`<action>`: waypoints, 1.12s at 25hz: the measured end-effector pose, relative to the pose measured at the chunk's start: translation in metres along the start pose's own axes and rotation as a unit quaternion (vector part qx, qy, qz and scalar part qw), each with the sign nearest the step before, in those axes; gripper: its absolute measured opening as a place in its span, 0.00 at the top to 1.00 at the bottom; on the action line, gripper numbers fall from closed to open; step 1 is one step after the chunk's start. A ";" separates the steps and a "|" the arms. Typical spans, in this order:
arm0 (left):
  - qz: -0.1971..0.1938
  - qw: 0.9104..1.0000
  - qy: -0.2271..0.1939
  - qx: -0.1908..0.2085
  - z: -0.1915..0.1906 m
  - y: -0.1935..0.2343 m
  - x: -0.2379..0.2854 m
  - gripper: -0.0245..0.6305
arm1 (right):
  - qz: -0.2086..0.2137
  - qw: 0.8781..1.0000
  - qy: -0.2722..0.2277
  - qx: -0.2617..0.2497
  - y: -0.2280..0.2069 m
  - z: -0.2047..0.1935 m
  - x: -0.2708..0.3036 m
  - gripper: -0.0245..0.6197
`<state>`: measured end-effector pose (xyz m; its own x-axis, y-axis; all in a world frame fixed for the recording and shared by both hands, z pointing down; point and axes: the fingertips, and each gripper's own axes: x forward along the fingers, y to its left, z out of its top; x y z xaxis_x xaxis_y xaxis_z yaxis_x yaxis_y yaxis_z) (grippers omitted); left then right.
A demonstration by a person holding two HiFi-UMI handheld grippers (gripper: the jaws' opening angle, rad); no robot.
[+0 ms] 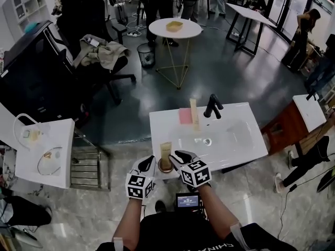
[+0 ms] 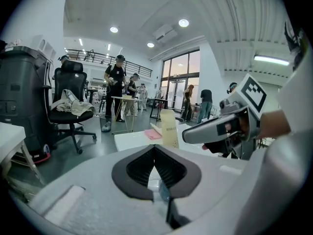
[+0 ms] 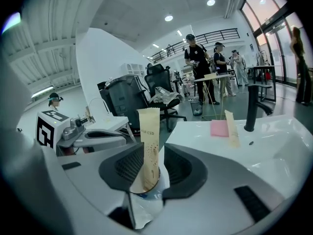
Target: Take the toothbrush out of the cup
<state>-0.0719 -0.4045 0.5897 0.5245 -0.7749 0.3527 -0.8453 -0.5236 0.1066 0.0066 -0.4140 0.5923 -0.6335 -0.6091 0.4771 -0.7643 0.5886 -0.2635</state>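
- Paper-wrapped toothbrush (image 3: 148,141) stood upright in the cup (image 3: 145,198) on the tabletop (image 1: 172,122).
- Right gripper (image 3: 150,150) had its jaws apart around it, not pressing.
- Left gripper (image 2: 154,148) had its jaws closed, tips together.

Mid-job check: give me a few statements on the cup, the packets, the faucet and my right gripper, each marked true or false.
1. A packet stands upright in the cup. True.
2. The right gripper is clamped on that packet. False: its jaws stand apart, with the packet between them.
3. A second packet lies on the counter beside the faucet. True.
4. The faucet is white. False: it is black.
5. The cup sits at the back of the counter, next to the faucet. False: it is at the front left corner, between the two grippers.
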 end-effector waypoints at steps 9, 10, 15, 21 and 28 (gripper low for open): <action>0.028 0.999 0.018 -0.019 -0.022 0.020 -0.006 0.95 | 0.023 0.999 0.043 -0.018 0.005 -0.020 0.031 0.70; 0.030 0.999 0.019 -0.021 -0.023 0.021 -0.005 0.95 | 0.024 0.998 0.046 -0.021 0.005 -0.021 0.033 0.71; 0.036 0.999 0.024 -0.028 -0.029 0.024 -0.005 0.95 | 0.023 0.998 0.053 -0.034 0.007 -0.024 0.037 0.79; 0.038 0.999 0.020 -0.025 -0.027 0.024 -0.005 0.95 | 0.036 0.997 0.053 -0.039 0.013 -0.024 0.036 0.88; 0.032 0.999 0.012 -0.017 -0.018 0.018 -0.009 0.95 | 0.047 0.998 0.037 -0.037 0.022 -0.012 0.027 0.92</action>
<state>-0.0939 -0.4008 0.6057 0.4666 -0.7974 0.3826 -0.8804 -0.4602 0.1145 -0.0259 -0.4108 0.6089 -0.6895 -0.5096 0.5147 -0.6890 0.6805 -0.2493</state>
